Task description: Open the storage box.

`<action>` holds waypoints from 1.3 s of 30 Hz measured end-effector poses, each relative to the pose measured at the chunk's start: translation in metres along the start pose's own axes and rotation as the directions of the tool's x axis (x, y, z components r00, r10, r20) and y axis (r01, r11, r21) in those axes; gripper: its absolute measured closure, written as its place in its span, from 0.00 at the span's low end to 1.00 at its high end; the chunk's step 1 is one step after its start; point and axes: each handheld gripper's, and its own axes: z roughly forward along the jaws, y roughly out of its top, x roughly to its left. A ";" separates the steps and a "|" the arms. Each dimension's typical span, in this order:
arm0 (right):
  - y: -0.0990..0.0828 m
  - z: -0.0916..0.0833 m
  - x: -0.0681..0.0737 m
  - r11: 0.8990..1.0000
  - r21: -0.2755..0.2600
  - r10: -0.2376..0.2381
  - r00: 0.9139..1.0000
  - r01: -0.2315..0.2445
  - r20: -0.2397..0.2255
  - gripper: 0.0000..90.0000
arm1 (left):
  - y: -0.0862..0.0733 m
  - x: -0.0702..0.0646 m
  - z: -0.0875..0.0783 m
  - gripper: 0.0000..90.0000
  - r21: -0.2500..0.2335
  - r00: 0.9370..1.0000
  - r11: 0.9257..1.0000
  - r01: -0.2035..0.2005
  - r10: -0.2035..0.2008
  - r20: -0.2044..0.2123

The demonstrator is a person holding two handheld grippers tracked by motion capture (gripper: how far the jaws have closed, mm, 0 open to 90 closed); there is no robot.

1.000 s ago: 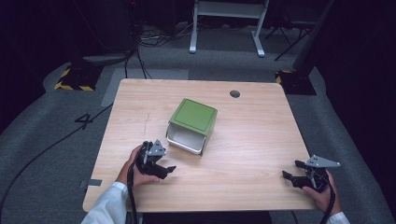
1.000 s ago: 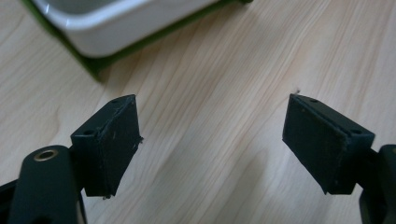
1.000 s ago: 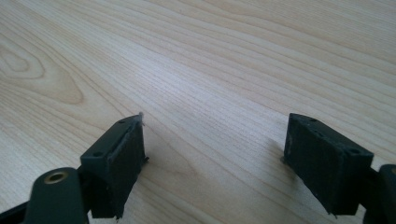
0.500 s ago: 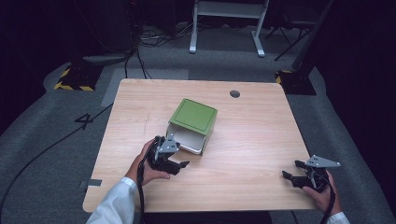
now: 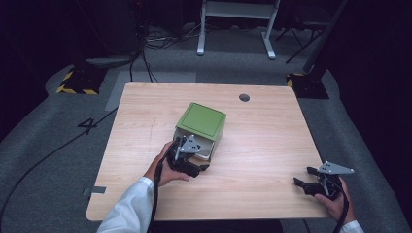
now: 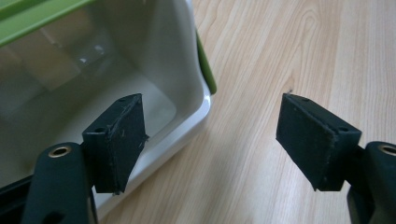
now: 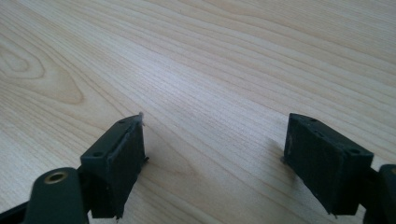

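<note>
A box with a green top (image 5: 201, 120) and a white body (image 5: 205, 148) lies near the middle of the wooden table (image 5: 272, 136). Its white open side faces the person. My left gripper (image 5: 195, 164) is open at that opening. In the left gripper view the box's white rim corner (image 6: 198, 109) sits between the jaws of the left gripper (image 6: 210, 135), with one jaw in front of the white inside and the other over bare wood. My right gripper (image 5: 305, 177) rests open near the table's front right corner. The right gripper (image 7: 215, 158) has bare wood (image 7: 187, 46) between its jaws.
A dark round cable hole (image 5: 244, 97) sits near the table's far edge. Beyond the table are grey floor with a painted 4 (image 5: 90, 125), a yellow-and-black striped base (image 5: 77, 87) and a white frame's legs (image 5: 233, 29). A white sleeve (image 5: 128, 208) comes in at the front edge.
My left gripper has moved right and forward, from the table's front left up to the box's white open side. The right gripper has stayed in place.
</note>
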 end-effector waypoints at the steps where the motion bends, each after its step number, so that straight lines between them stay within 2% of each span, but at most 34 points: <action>1: 0.000 0.000 0.000 1.000 0.000 0.000 1.000 0.000 0.000 0.23 | 0.002 -0.001 0.003 0.34 -0.002 1.000 1.000 0.000 0.000 -0.001; 6: 0.000 0.000 0.000 1.000 0.000 0.000 1.000 0.000 0.000 0.23 | 0.006 0.000 0.012 0.45 0.026 1.000 0.999 -0.020 0.020 0.010; 8: 0.000 0.000 0.000 1.000 0.000 0.000 1.000 0.000 0.000 0.23 | 0.005 0.000 0.018 0.49 0.062 0.999 0.997 -0.039 0.037 0.028; 11: 0.000 0.000 0.000 1.000 0.000 0.000 1.000 0.000 0.000 0.23 | 0.002 0.000 0.018 0.55 0.063 0.999 0.997 -0.051 0.051 0.009; 15: 0.000 0.000 0.000 1.000 0.000 0.000 1.000 0.000 0.000 0.23 | -0.001 0.005 0.016 0.65 0.055 0.999 0.998 -0.039 0.038 0.017; 19: 0.000 0.000 0.000 1.000 0.000 0.000 1.000 0.000 0.000 0.23 | -0.006 0.010 0.021 0.65 0.094 0.999 0.995 -0.030 0.029 0.019; 22: 0.000 0.000 0.000 1.000 0.000 0.000 1.000 0.000 0.000 0.23 | -0.008 0.010 0.022 0.69 0.109 0.999 0.993 -0.037 0.034 0.029; 24: 0.000 0.000 0.000 1.000 0.000 0.000 1.000 0.000 0.000 0.23 | -0.008 0.009 0.022 0.70 0.110 0.999 0.993 -0.046 0.043 0.024; 28: 0.000 0.000 0.000 1.000 -0.001 0.000 1.000 0.000 -0.001 0.23 | -0.011 0.007 0.020 0.70 0.105 0.998 0.993 -0.052 0.048 0.044; 39: 0.000 0.000 0.000 1.000 -0.001 -0.001 1.000 0.001 -0.002 0.23 | -0.025 0.000 0.010 0.70 0.096 0.996 0.995 -0.033 0.025 0.088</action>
